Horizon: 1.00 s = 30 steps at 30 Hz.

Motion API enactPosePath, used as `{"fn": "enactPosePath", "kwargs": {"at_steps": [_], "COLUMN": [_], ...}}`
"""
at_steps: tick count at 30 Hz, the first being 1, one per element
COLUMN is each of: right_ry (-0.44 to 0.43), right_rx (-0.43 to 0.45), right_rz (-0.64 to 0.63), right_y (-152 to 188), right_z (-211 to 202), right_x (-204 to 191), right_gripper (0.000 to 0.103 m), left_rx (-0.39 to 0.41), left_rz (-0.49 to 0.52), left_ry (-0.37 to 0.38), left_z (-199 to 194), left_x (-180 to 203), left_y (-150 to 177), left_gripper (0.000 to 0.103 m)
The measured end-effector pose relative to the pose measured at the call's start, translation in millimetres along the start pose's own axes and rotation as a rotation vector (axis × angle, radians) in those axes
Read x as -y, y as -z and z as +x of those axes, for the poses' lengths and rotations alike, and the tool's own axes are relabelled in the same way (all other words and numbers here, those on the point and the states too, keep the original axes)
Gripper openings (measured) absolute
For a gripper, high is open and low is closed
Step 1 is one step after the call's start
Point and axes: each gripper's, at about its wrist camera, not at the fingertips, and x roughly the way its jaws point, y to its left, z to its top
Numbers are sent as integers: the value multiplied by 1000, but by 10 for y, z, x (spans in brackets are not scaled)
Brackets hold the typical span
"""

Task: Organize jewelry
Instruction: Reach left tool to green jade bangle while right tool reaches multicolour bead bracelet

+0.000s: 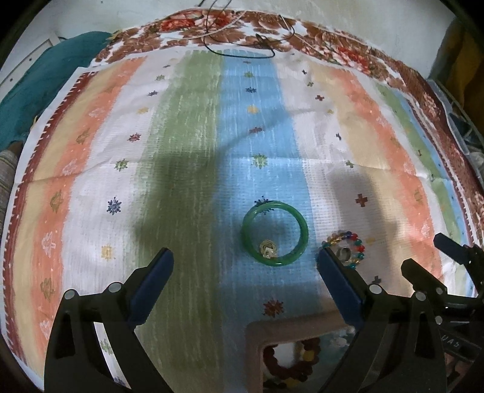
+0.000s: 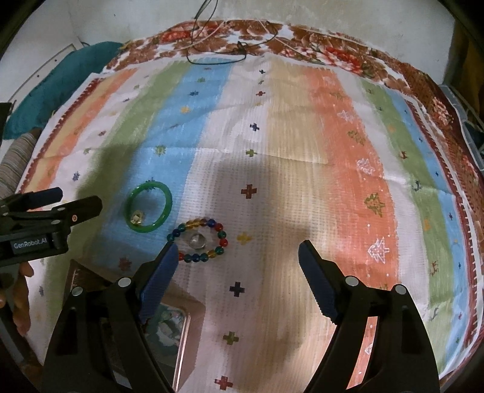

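Observation:
A green bangle lies flat on the striped cloth with a small gold ring inside it; they also show in the right wrist view, bangle, ring. To its right lies a multicolour bead bracelet around a silver ring. A pink jewelry box sits near me, holding a dark red bead bracelet. My left gripper is open and empty, just short of the bangle. My right gripper is open and empty, its left finger beside the bead bracelet.
The striped cloth covers the table over a brown floral cloth. Thin black cords lie at the far edge. A teal fabric bundle sits at the far left. A grey bin stands at the right edge.

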Motion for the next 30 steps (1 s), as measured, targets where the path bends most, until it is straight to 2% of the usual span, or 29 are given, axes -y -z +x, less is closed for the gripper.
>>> {"fn": "enactPosePath", "kwargs": {"at_steps": [3, 9, 17, 28, 30], "right_ry": [38, 20, 37, 37, 38], "right_rx": [7, -25, -23, -65, -75], "right_rz": [-12, 0, -38, -40, -41], "right_y": [-10, -44, -92, -137, -144], "right_z": [36, 181, 310, 500, 535], "right_x": [1, 23, -26, -31, -41], "right_gripper": [82, 82, 82, 81, 71], "left_rx": [-7, -29, -56, -77, -81], "left_rz": [22, 25, 50, 73, 70], "left_ry": [-6, -2, -21, -37, -38], "left_z": [58, 181, 357, 540, 568], "left_x": [7, -12, -35, -26, -36], "left_y": [-38, -86, -136, -197, -202], "left_gripper": [94, 94, 94, 92, 90]}}
